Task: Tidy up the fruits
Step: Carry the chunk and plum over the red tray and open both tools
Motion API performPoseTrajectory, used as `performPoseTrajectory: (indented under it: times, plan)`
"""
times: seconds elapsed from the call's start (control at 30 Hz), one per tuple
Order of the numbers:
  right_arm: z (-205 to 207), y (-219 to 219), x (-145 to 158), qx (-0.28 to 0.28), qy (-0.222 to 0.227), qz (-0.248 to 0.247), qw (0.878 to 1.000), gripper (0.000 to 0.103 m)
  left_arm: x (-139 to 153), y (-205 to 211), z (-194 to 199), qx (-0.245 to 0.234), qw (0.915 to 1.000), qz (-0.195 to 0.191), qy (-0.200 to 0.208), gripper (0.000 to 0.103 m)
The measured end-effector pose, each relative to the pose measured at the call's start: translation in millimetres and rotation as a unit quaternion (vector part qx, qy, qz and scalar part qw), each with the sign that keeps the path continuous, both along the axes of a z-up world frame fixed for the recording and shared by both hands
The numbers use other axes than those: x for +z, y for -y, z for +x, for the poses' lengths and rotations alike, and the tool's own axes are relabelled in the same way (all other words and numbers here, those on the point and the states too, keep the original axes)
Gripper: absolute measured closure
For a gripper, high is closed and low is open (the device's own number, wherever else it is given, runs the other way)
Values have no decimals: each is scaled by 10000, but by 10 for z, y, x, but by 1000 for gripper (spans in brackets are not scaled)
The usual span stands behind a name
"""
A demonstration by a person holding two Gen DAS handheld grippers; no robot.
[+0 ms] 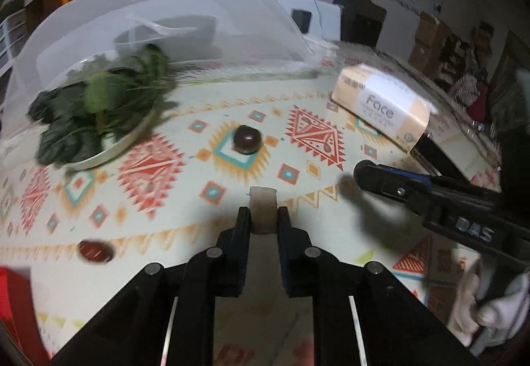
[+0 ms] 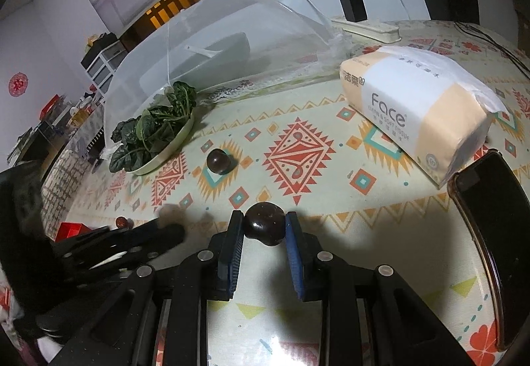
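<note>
Left claw: the left claw (image 1: 264,217), bottom centre of the left wrist view, is clamped on 1 pale beige block (image 1: 263,208).
Right claw: the right claw (image 2: 264,223), bottom centre of the right wrist view, grips 1 dark round fruit (image 2: 264,224) above the worktop (image 2: 331,233).
Containers: 1 plate (image 2: 175,144), left of centre, holds dark leafy greens (image 2: 152,134); 1 white mesh dome cover (image 2: 232,34) stands behind it.
Fruits: 3 counted; 1 gripped, 1 dark round fruit on the worktop (image 2: 218,161) near the plate, 1 small red fruit (image 1: 95,251) at lower left of the left wrist view.
Right view only: 1 black phone (image 2: 490,217) at right edge, beside 1 tissue pack (image 2: 414,114).
Left view only: the beige block.
</note>
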State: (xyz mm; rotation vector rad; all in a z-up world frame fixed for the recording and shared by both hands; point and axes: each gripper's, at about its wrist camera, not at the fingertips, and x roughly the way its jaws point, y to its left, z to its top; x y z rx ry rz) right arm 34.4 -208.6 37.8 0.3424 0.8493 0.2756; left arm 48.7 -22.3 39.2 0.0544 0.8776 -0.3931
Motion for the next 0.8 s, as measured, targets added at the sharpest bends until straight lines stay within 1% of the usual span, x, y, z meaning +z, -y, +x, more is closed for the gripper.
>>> performPoseTrajectory:
  times: [0.1,0.2,0.33,0.4,0.5,0.63,0.73,0.8]
  plan:
    - [-14,-35,-4,72,20,58,10000,76,154,-264,-200,243,9995,-158,93,88]
    - [-30,-102,-22,232,-15,229,9995,76,314,-619,-453,554,9976,-333,231,88]
    - [-83,-267,25,536,-12,642,9965,76,476,-1197,-776,1081,9917,-630,307,88]
    - [-155,-397,69,679,-35,831,9942,76,542,-1542,-959,1413,9863,-768,376,88]
    - [-302,-682,148,945,-82,1058,9899,76,584,-2047,-1211,1931,9757,-923,472,88]
    - [-472,-1200,364,1359,14,918,9865,76,540,-2641,-1499,2570,9601,-924,596,88]
    - [-567,-1580,497,1644,74,833,9828,76,432,-3057,-1659,2973,9473,-1072,530,88]
    - [-616,-1881,552,1880,60,768,9792,76,381,-3265,-1740,3147,9406,-1177,492,88]
